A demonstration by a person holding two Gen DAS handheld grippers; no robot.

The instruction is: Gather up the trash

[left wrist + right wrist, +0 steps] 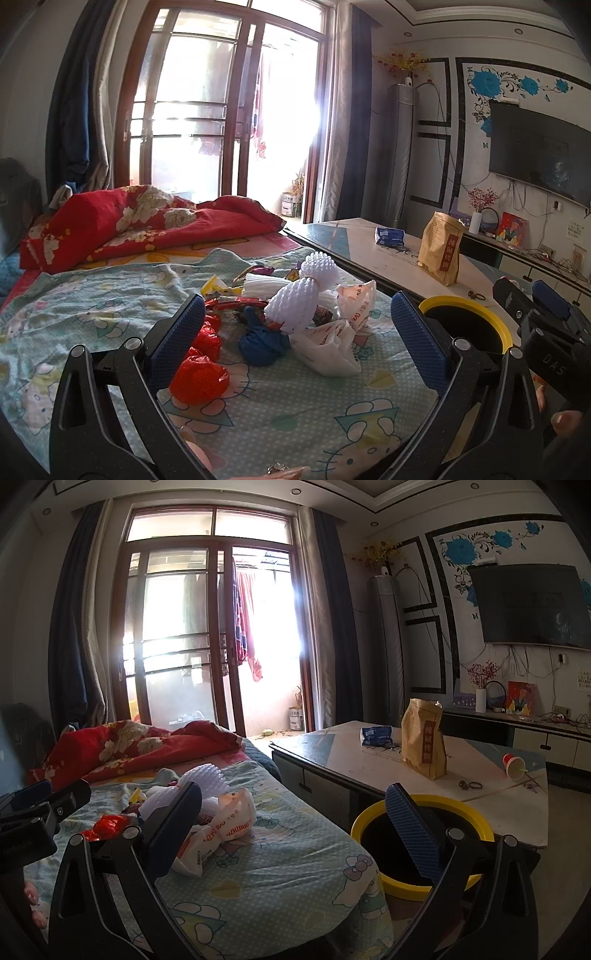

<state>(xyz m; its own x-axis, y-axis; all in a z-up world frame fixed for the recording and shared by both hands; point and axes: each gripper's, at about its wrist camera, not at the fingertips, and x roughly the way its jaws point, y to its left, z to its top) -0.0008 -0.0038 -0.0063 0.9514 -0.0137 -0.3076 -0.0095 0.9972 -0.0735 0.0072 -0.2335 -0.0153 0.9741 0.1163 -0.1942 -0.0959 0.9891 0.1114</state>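
A heap of trash lies on the teal patterned sheet (129,306): white foam fruit nets (295,299), a blue balloon (260,341), red crumpled plastic (199,380), white printed bags (328,343) and small wrappers. My left gripper (295,336) is open, hovering just before the heap with nothing held. A yellow-rimmed black bin (467,325) stands at the bed's right side. In the right wrist view my right gripper (291,823) is open and empty, its right finger in front of the bin (421,845), its left finger beside the white bags (221,827).
A red floral quilt (122,225) is bunched at the far end of the bed. A low table (480,786) to the right carries a brown paper bag (424,744), a blue packet (375,735) and a tipped red cup (513,766). Glass doors and a wall TV lie beyond.
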